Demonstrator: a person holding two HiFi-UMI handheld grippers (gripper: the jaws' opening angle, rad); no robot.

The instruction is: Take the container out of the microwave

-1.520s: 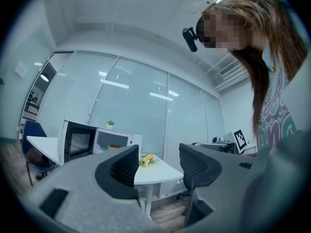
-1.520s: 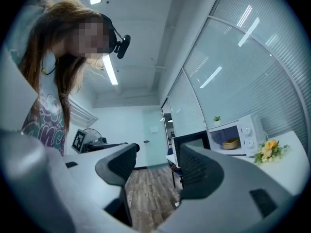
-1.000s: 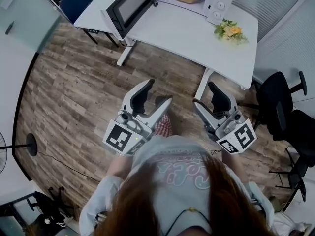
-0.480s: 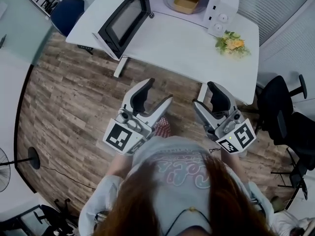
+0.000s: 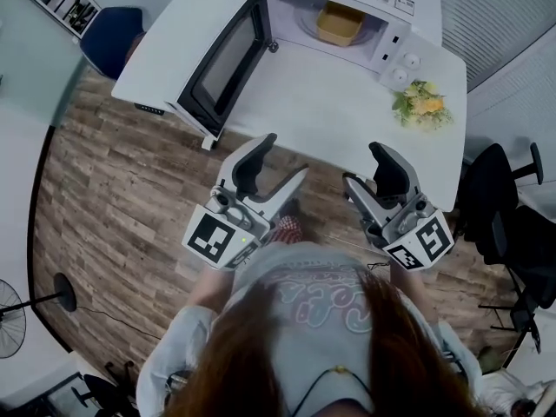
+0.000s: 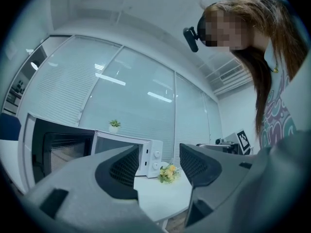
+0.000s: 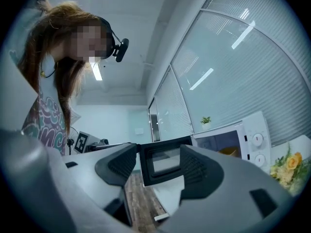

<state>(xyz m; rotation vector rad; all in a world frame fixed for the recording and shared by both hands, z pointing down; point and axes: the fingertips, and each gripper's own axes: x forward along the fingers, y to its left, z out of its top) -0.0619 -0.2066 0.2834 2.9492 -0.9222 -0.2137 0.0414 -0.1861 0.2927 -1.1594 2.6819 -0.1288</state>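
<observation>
A white microwave (image 5: 395,11) stands at the far end of a white table (image 5: 321,94), with its door (image 5: 226,59) swung wide open to the left. Inside it sits a yellow container (image 5: 340,23). The same microwave (image 6: 146,155) shows in the left gripper view, and the container (image 7: 228,151) shows as a yellow sliver in the right gripper view. My left gripper (image 5: 278,158) and right gripper (image 5: 372,165) are held close to my body at the table's near edge, well short of the microwave. Both are open with nothing between their jaws.
A bunch of yellow flowers (image 5: 422,107) lies on the table right of the microwave. Black office chairs (image 5: 504,207) stand to the right, and a blue chair (image 5: 109,33) to the far left. A small potted plant (image 6: 114,124) rests on top of the microwave. Wood floor (image 5: 122,198) surrounds the table.
The table and microwave have come nearer and lower in the head view as I step toward them. Both grippers keep their pose and stay open.
</observation>
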